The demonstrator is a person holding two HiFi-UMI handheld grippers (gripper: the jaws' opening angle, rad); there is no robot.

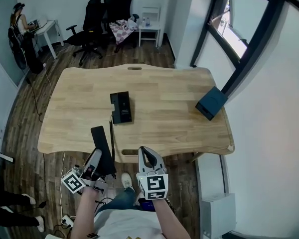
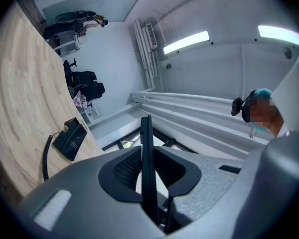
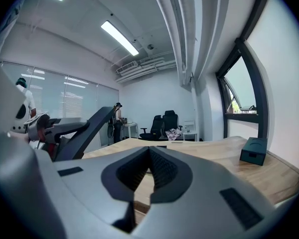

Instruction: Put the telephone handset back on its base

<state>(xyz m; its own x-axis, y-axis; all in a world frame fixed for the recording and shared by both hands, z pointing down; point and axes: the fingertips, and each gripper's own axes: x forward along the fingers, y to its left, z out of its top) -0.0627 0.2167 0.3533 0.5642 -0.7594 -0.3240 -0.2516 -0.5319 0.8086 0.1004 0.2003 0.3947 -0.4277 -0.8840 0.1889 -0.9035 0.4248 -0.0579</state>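
Holding the handset: the left gripper [image 1: 94, 159] has its jaws pinched on the black slab-shaped telephone handset [image 1: 99, 136]. The left gripper view shows the handset edge-on between the pads, its free end tilted upward.
Handset position: up in the air at the near edge of the pale wooden table [image 1: 164, 126], close to the person's body and well short of its cradle.
Right gripper: the right gripper [image 1: 144, 151] sits beside the left one, jaws pressed together on nothing, pointing across the tabletop.
Step in hand: the carry, by my read. The handset is lifted and gripped, but the trip to the cradle is not yet made.
Cord: the black coiled cord [image 1: 112, 133] runs along the wood from the handset end to the phone, with slack in it.
Base: the black rectangular telephone base [image 1: 121, 107] lies flat near the table's middle, just left of centre, cradle empty.
Next move: it calls for reaching forward over the wood, tipping the handset flat, lining its length up with the base and lowering it before the pinch lets go. The cord wants watching so it doesn't snag under the handset.
Further off: a dark blue box [image 1: 211, 102] stands at the right edge.
Back of room: black office chairs [image 1: 92, 21].
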